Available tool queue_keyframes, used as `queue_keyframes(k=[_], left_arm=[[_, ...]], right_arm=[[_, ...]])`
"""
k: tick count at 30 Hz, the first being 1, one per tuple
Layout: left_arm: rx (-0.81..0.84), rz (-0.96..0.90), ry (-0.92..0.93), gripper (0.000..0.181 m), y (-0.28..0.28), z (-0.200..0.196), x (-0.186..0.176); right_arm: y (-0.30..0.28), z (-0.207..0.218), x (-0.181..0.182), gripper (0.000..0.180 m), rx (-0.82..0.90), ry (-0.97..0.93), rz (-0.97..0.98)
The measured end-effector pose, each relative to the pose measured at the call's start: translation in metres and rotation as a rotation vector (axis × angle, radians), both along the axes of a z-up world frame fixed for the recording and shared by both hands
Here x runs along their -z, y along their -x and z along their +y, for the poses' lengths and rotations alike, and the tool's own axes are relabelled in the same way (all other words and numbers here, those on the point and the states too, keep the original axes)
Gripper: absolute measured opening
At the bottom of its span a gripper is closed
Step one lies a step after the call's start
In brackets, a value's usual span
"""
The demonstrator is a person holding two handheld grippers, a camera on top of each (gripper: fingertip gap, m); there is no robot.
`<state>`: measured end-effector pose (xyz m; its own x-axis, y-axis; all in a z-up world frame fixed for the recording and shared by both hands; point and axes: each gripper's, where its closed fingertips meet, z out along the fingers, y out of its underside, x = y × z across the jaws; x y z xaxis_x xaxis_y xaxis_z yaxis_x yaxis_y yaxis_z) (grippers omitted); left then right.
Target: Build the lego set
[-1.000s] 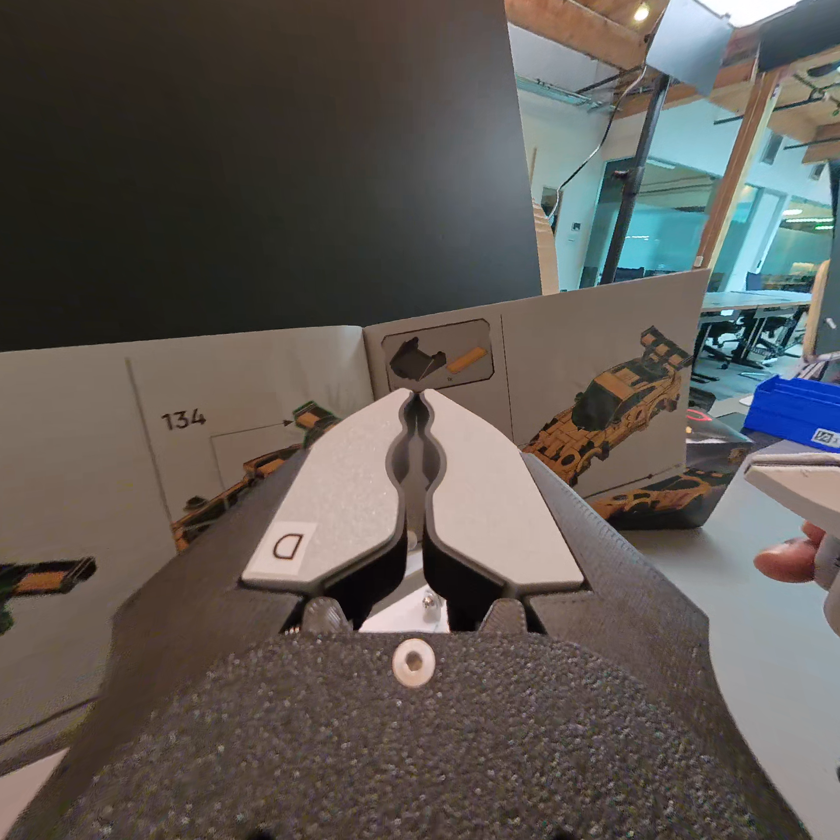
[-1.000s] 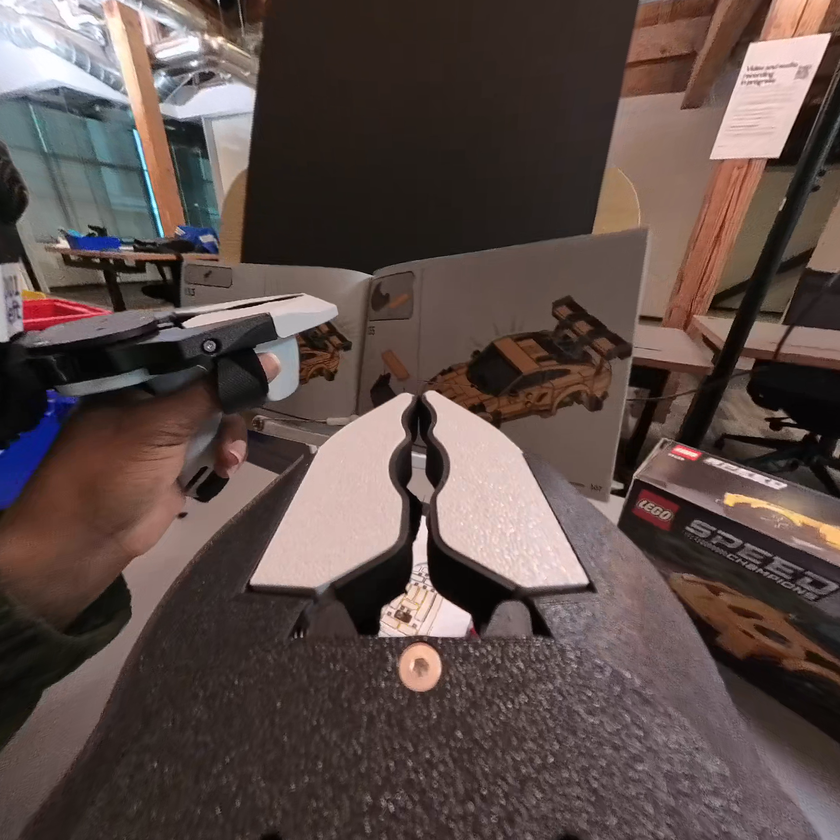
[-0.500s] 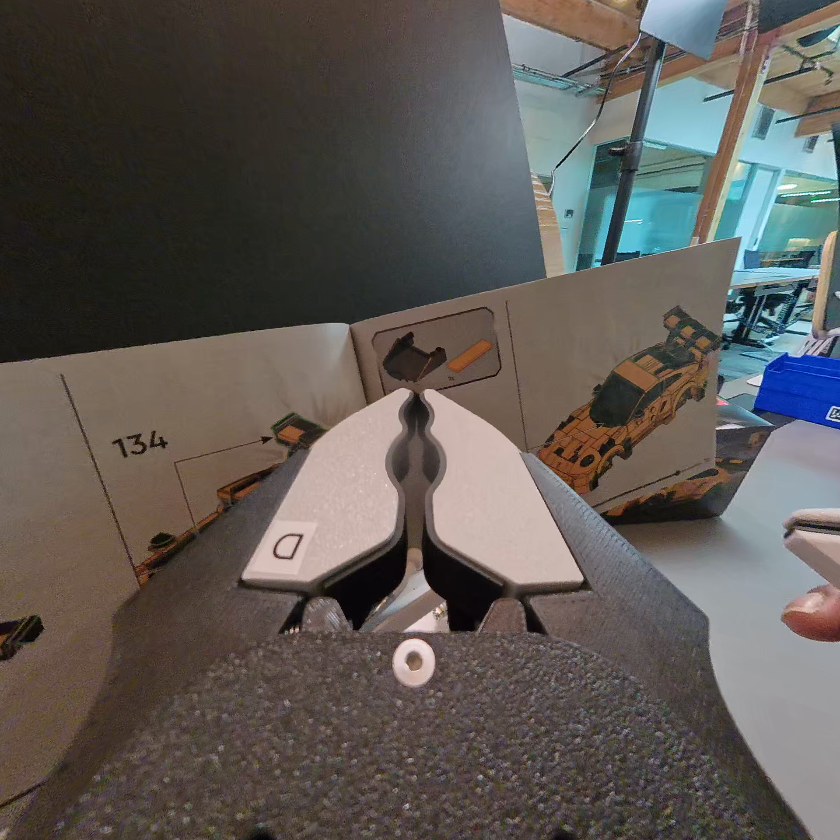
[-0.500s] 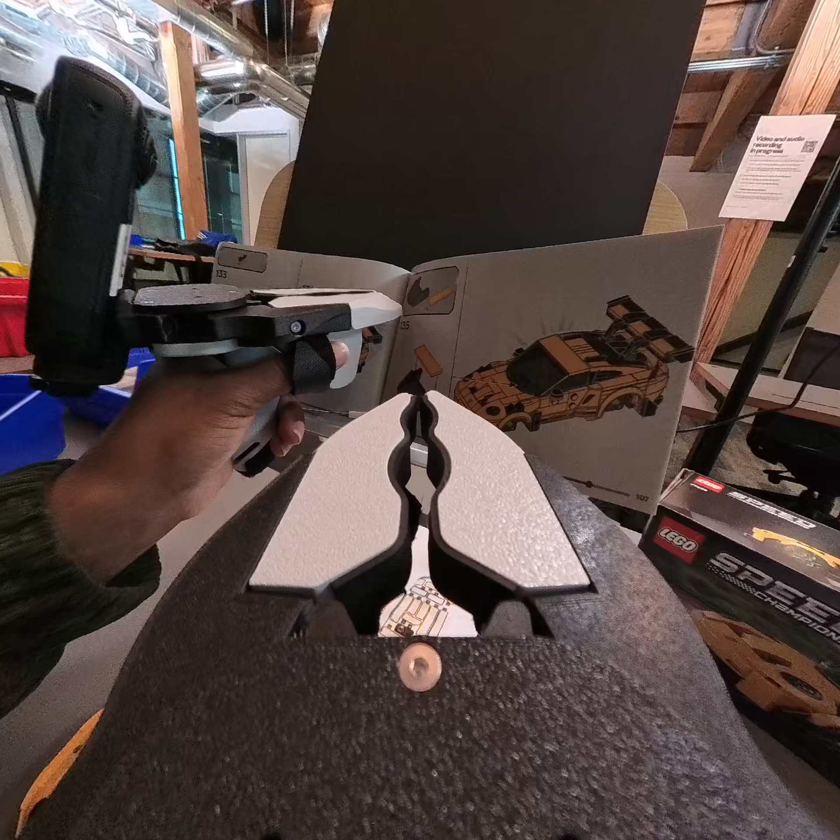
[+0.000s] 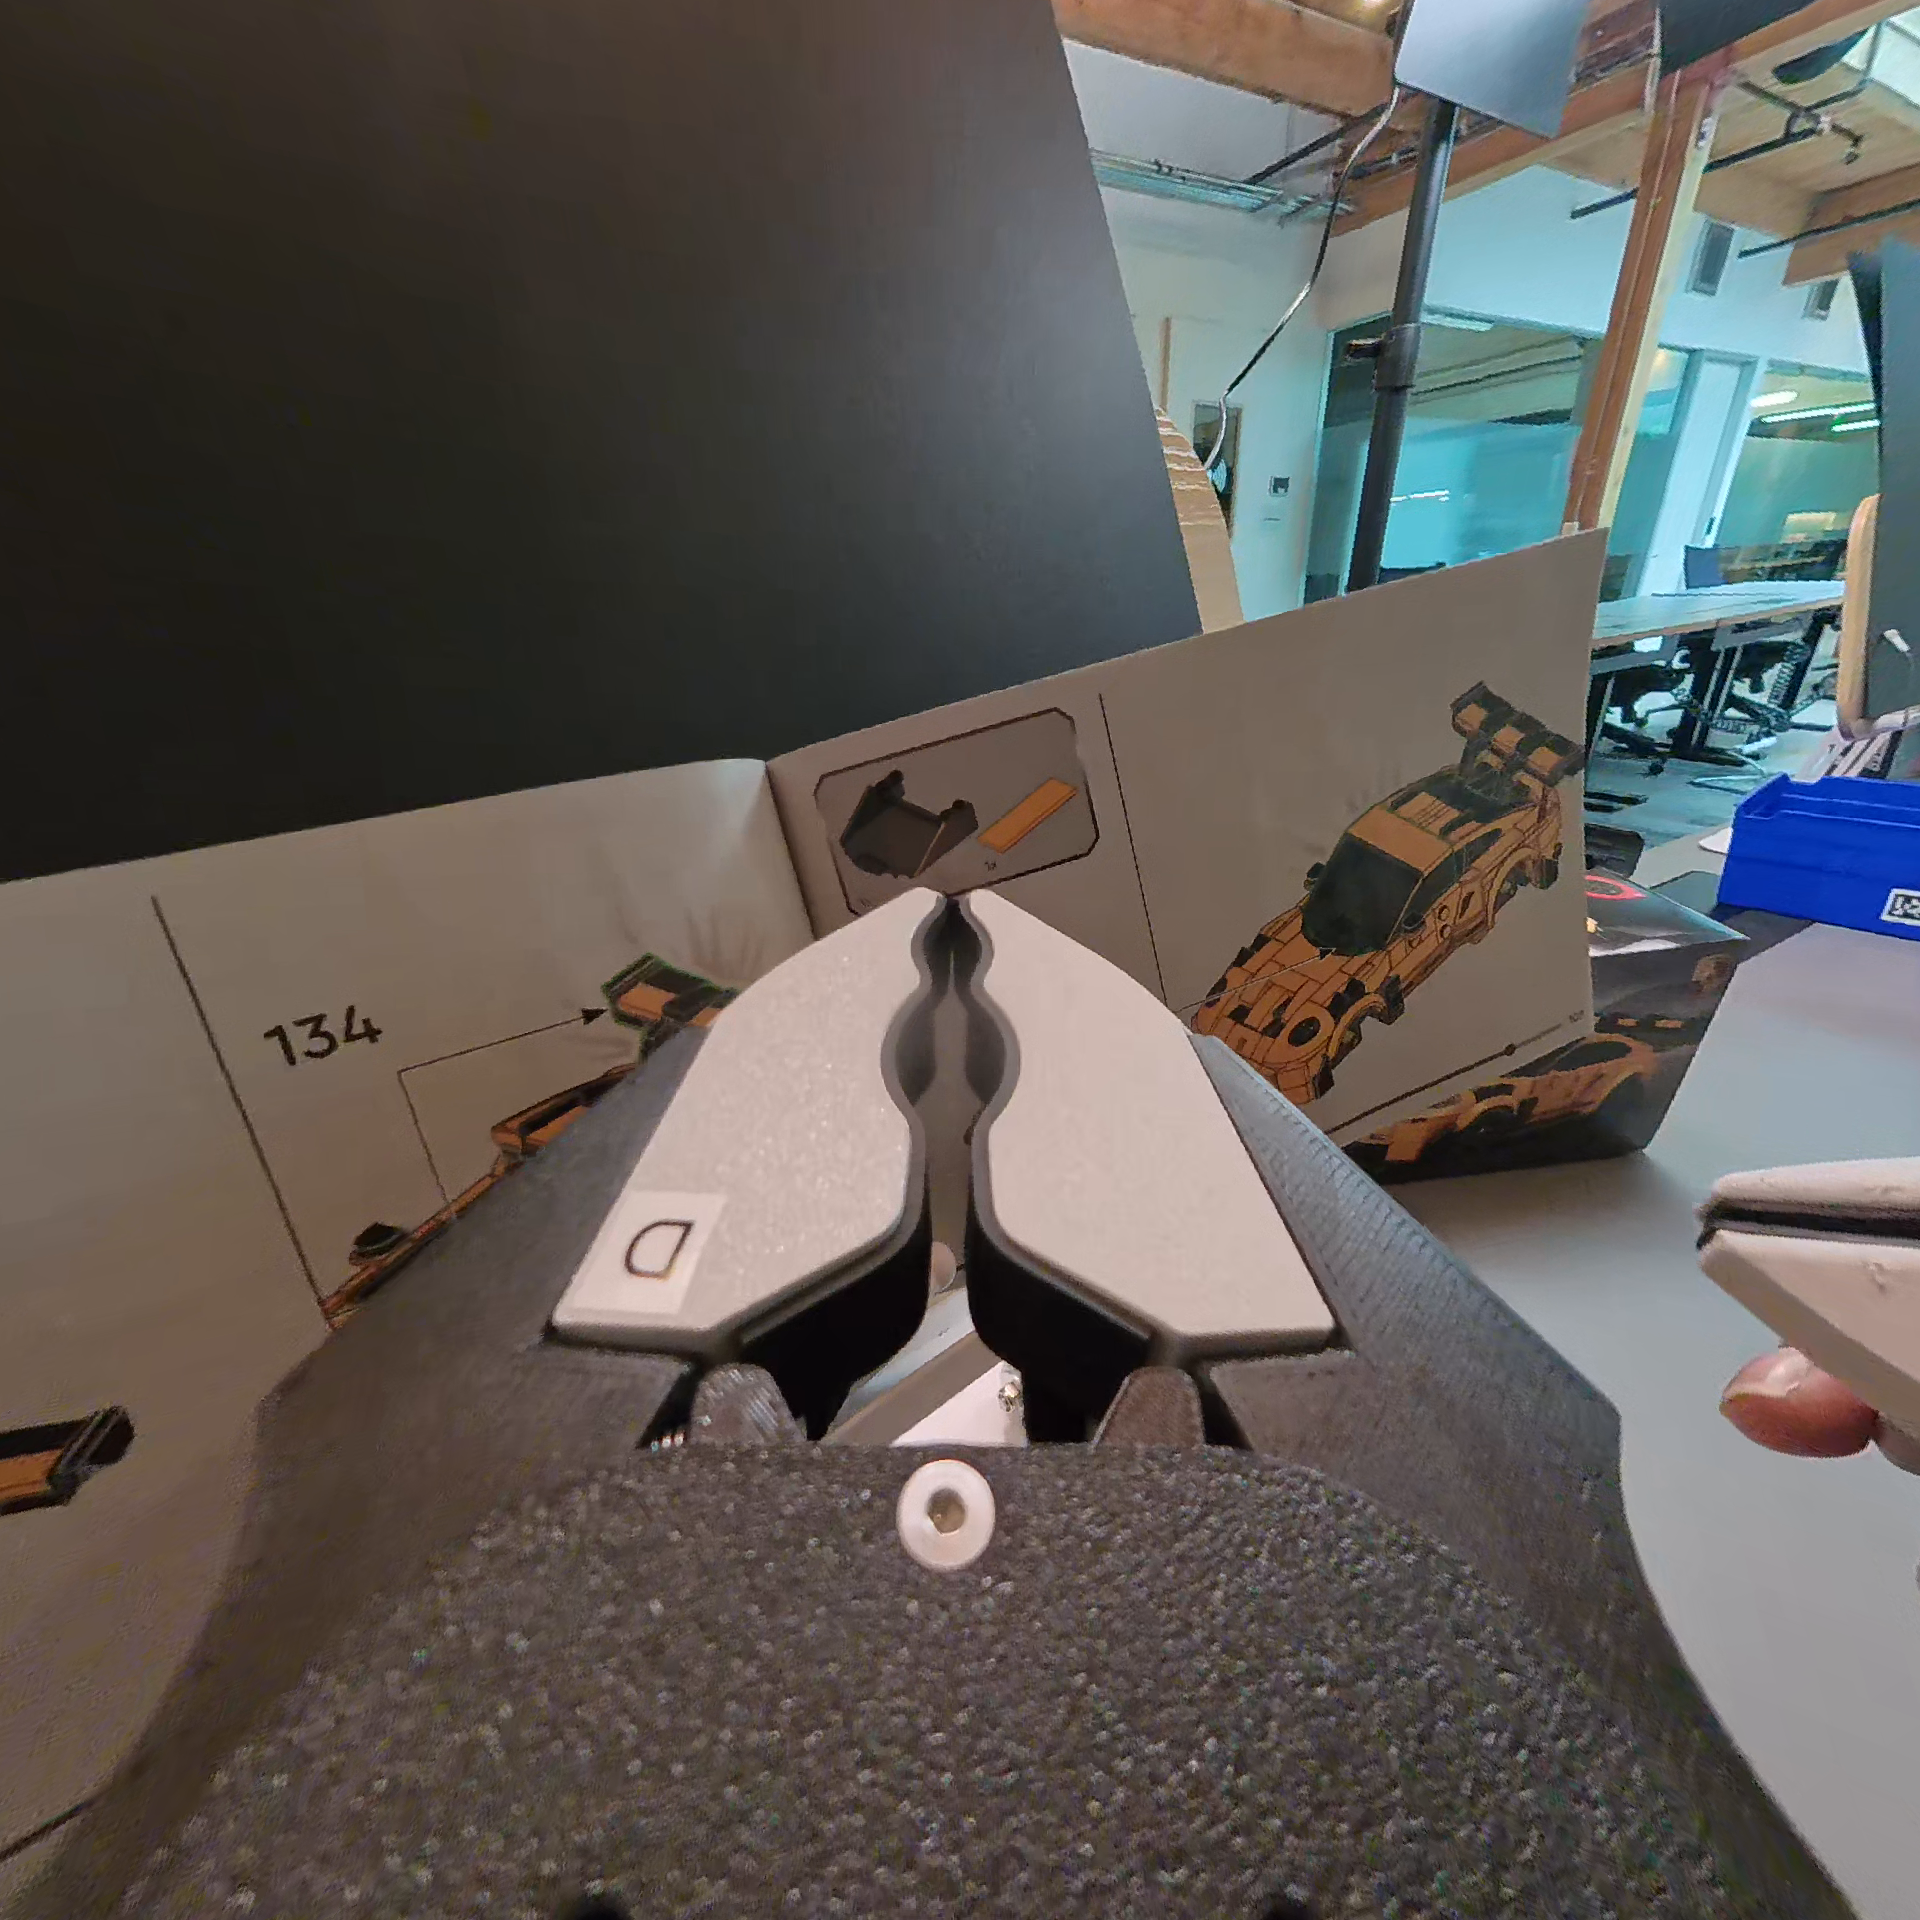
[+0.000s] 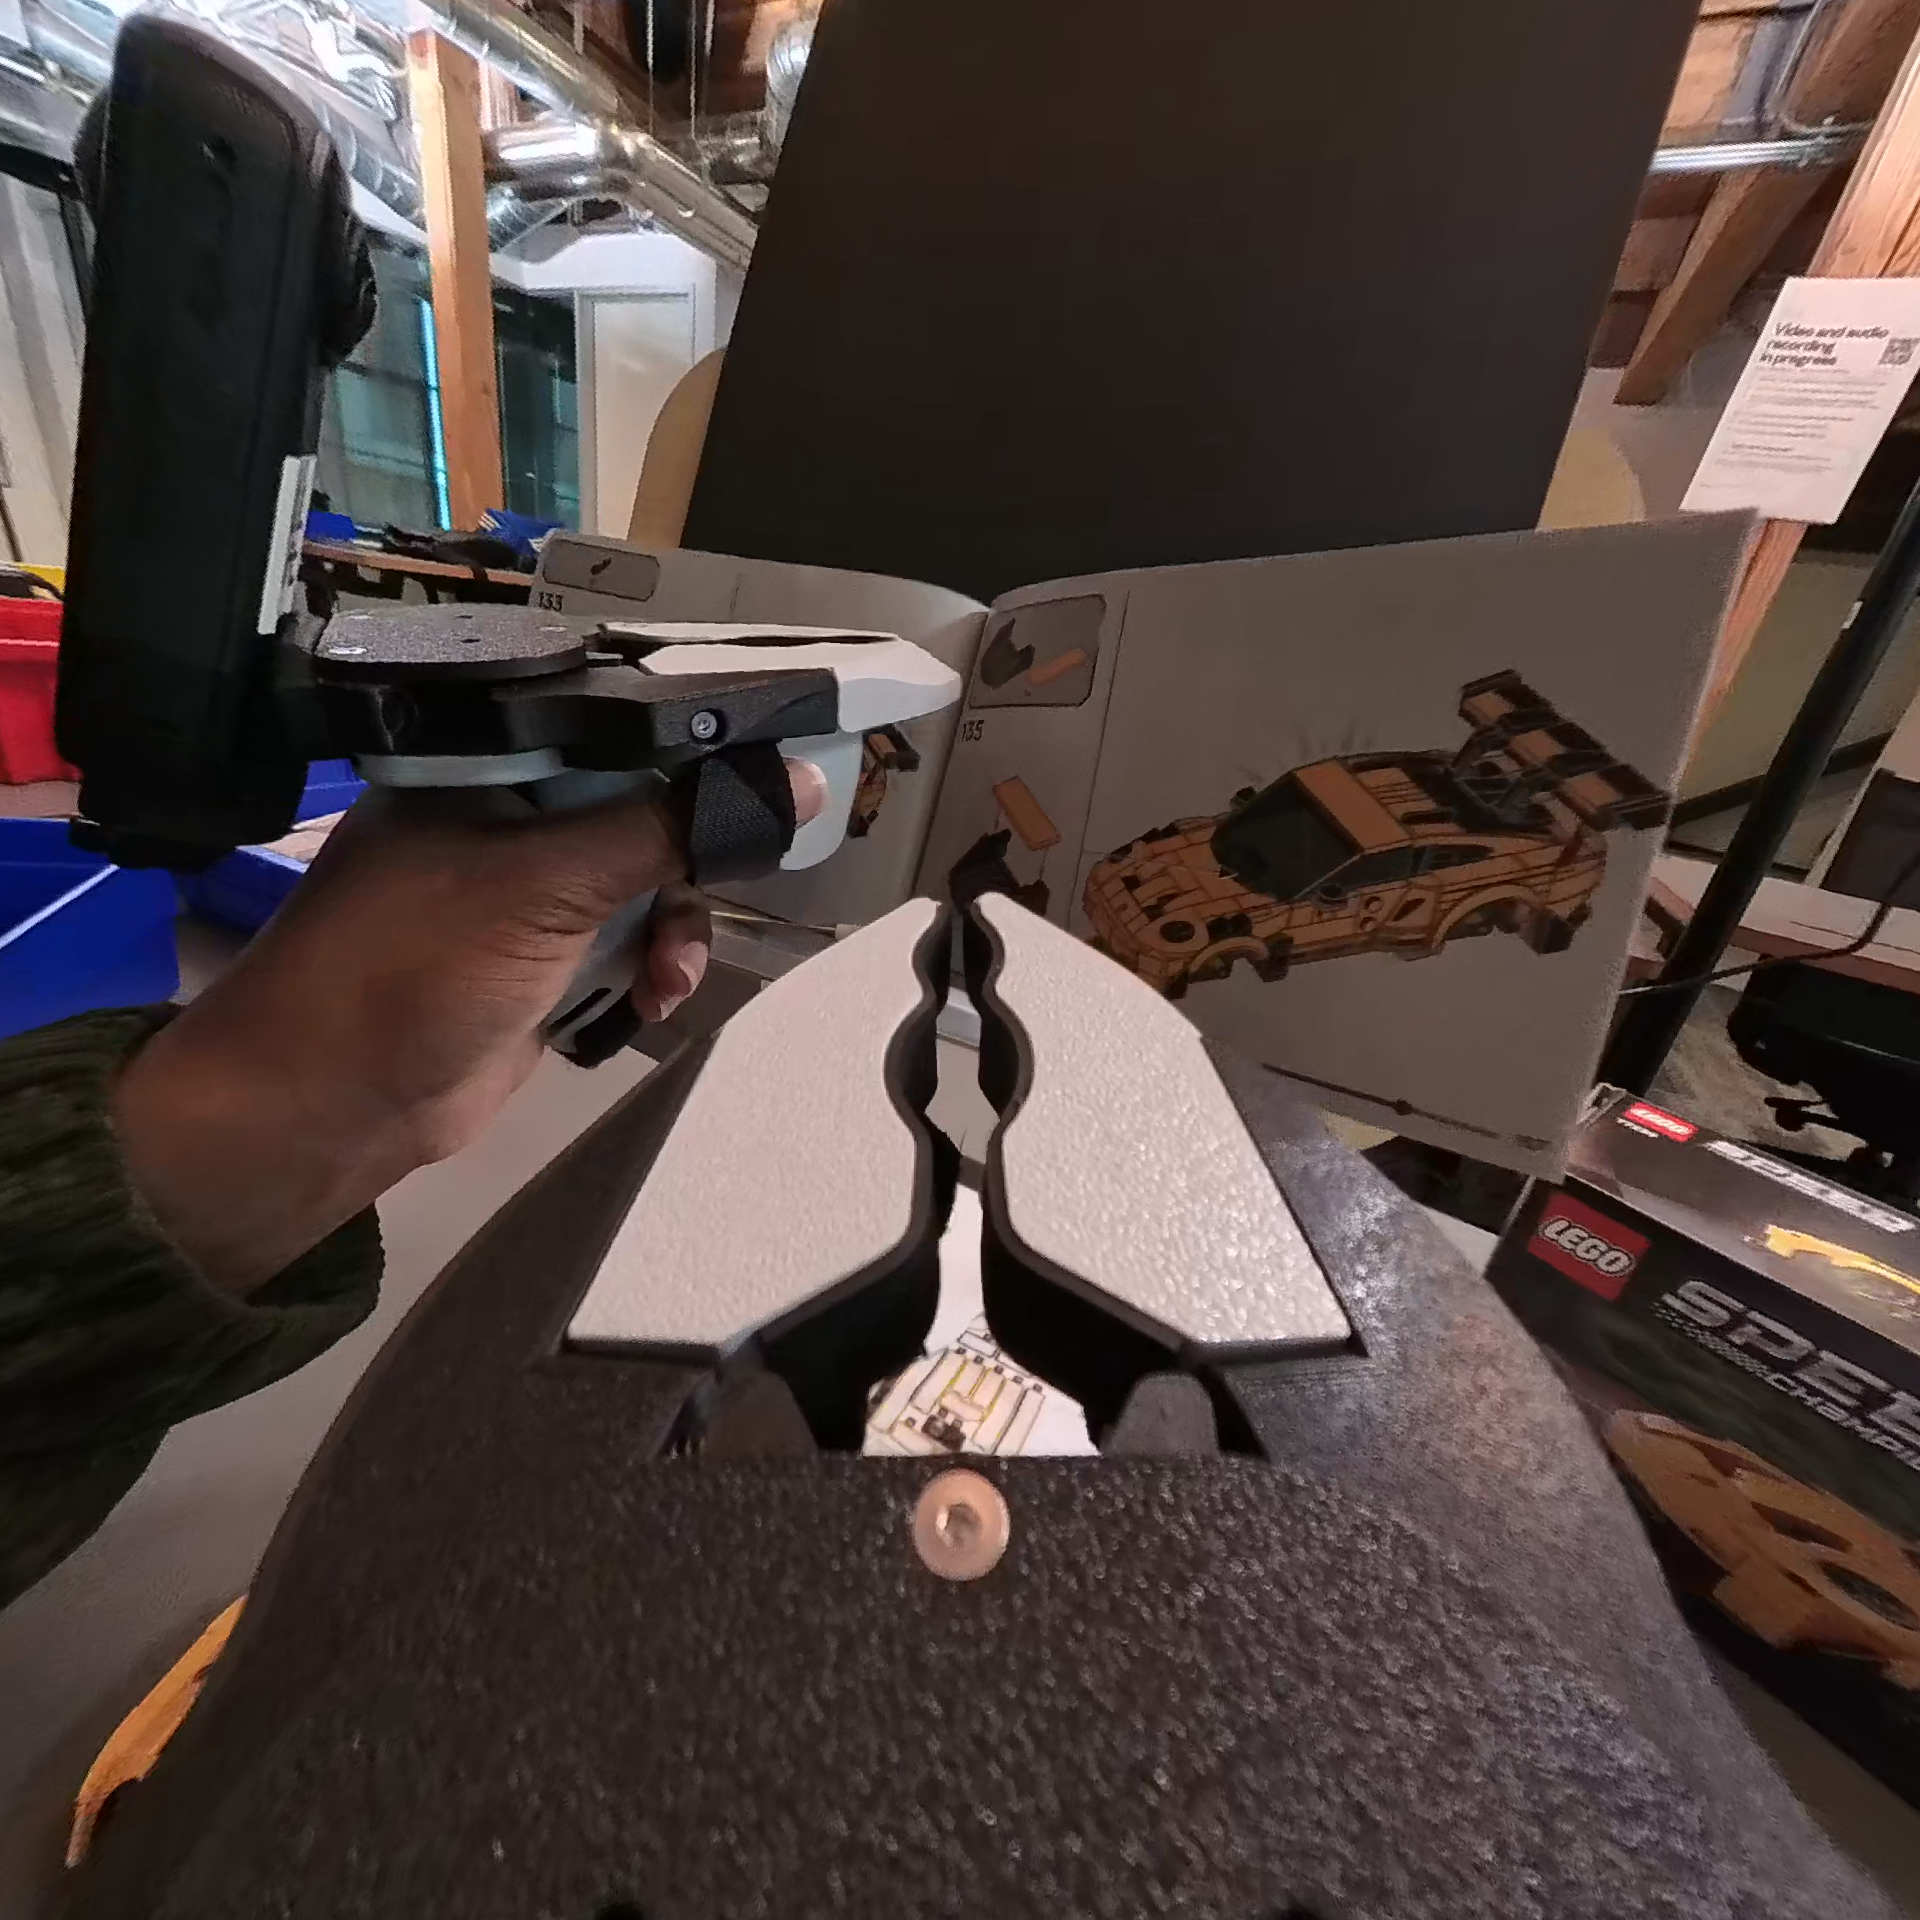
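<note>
The instruction booklet [image 6: 1351,727] stands open against a black board [image 6: 1195,260]. In front of it the left gripper [image 5: 951,909] and right gripper [image 6: 956,904] hover, jaws pressed together, empty (the box [image 6: 1714,1299] lies right of the booklet).

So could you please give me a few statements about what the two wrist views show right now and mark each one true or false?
1. The left gripper is shut with nothing between its fingertips. True.
2. The instruction booklet lies closed and flat on the table. False: it stands open, propped upright in front of the black board.
3. The set's box lies to the right of the right gripper. True.
4. The right gripper is clamped on an orange brick. False: it is shut on nothing.
5. A blue bin stands at the right edge of the left wrist view. True.
</note>
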<state>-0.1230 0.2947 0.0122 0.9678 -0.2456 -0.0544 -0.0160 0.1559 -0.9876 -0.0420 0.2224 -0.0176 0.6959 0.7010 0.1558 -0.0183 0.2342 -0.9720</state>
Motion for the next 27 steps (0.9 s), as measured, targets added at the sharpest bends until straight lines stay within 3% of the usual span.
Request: queue_keyframes(k=[6,27], left_arm=[[0.061,0.010,-0.011,0.000,-0.014,-0.002,-0.002],[0.043,-0.005,0.007,0.000,-0.014,-0.002,0.004]], right_arm=[[0.005,-0.003,0.004,0.003,-0.023,0.005,-0.001],[0.012,-0.010,0.005,0.004,-0.038,-0.032,-0.019]])
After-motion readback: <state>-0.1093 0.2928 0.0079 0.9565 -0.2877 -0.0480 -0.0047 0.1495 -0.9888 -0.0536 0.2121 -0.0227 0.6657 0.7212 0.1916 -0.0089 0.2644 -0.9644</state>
